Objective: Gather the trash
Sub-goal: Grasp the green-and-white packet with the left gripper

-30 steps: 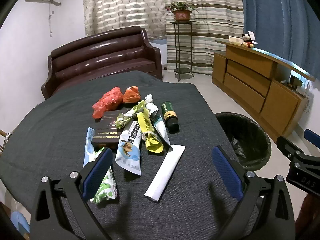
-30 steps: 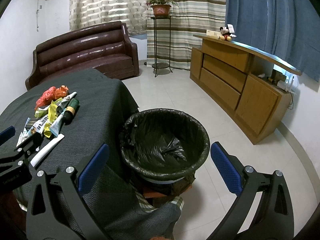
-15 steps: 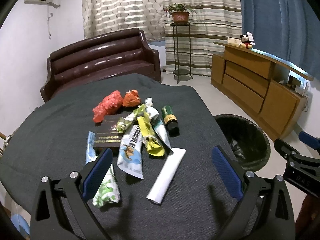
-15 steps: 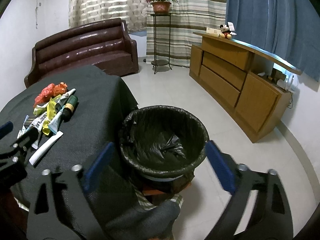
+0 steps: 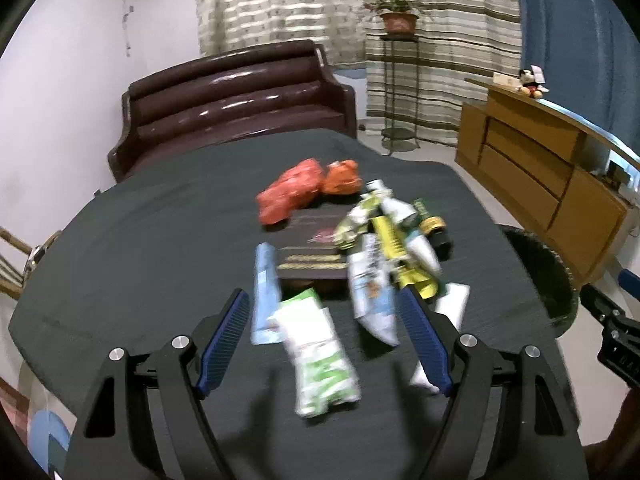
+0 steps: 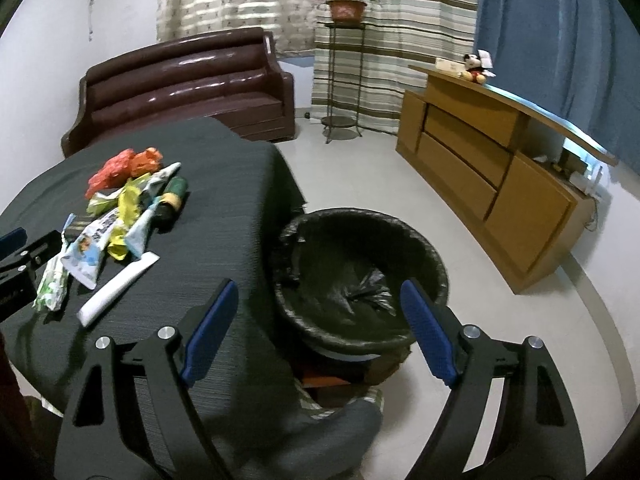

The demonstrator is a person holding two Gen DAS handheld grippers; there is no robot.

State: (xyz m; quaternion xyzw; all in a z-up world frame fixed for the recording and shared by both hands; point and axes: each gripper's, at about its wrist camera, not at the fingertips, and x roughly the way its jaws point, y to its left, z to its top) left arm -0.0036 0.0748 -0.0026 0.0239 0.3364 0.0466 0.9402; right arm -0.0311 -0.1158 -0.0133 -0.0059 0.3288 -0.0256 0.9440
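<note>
Left gripper (image 5: 324, 328) hangs w/ jaws apart over a dark-cloth desk (image 5: 152, 240), holding nothing; a green-white wrapper (image 5: 318, 354) lies between its fingers, blurry, so contact can't be judged. Rest of the trash pile (image 5: 360, 232) sits just ahead. Right gripper (image 6: 318, 334) is also spread wide & empty, over the desk edge; black-lined bin (image 6: 360, 276) on the pale floor just ahead. Beyond: brown sofa (image 6: 180, 84), wood cabinet (image 6: 492, 148), striped curtains (image 6: 380, 20).
</note>
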